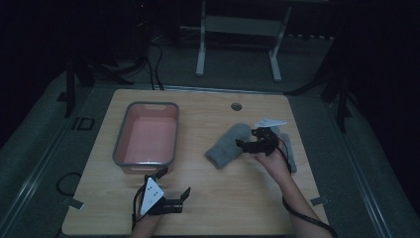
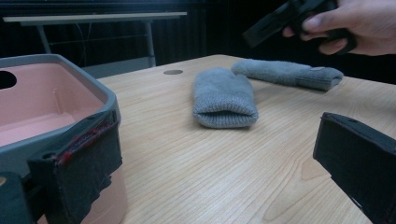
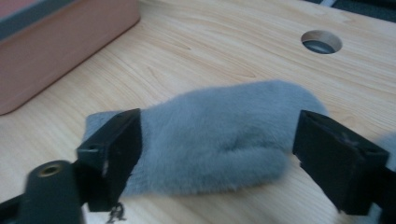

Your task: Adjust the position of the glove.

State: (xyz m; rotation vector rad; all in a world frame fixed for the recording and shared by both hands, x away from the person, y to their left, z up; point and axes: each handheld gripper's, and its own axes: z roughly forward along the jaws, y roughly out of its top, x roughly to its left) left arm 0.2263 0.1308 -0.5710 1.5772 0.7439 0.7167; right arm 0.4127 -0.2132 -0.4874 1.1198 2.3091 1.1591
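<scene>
The right gripper (image 3: 215, 154) hangs wide open, holding nothing, over the grey mitten (image 3: 219, 135) lying just ahead between its jaws. The left gripper (image 1: 174, 183) (jaws also spread) sits beside the pink tub (image 1: 147, 134).

High view v. dim overall; surface (image 1: 213, 188) the only lit area, floor and far room nearly black; light seems to come from above, shadows soft and short; slight grain, no glare. Left gripper view brighter; wood grain crisp mid-distance, near jaws and pink bin (image 2: 51, 107) rim soft; far bkgd dark. Right gripper view brightest, even light; grey mitten (image 3: 219, 135) fuzzy w/ slight motion blur; near jaws out of focus; faint shadow under mitten; no edge distortion noticeable.
</scene>
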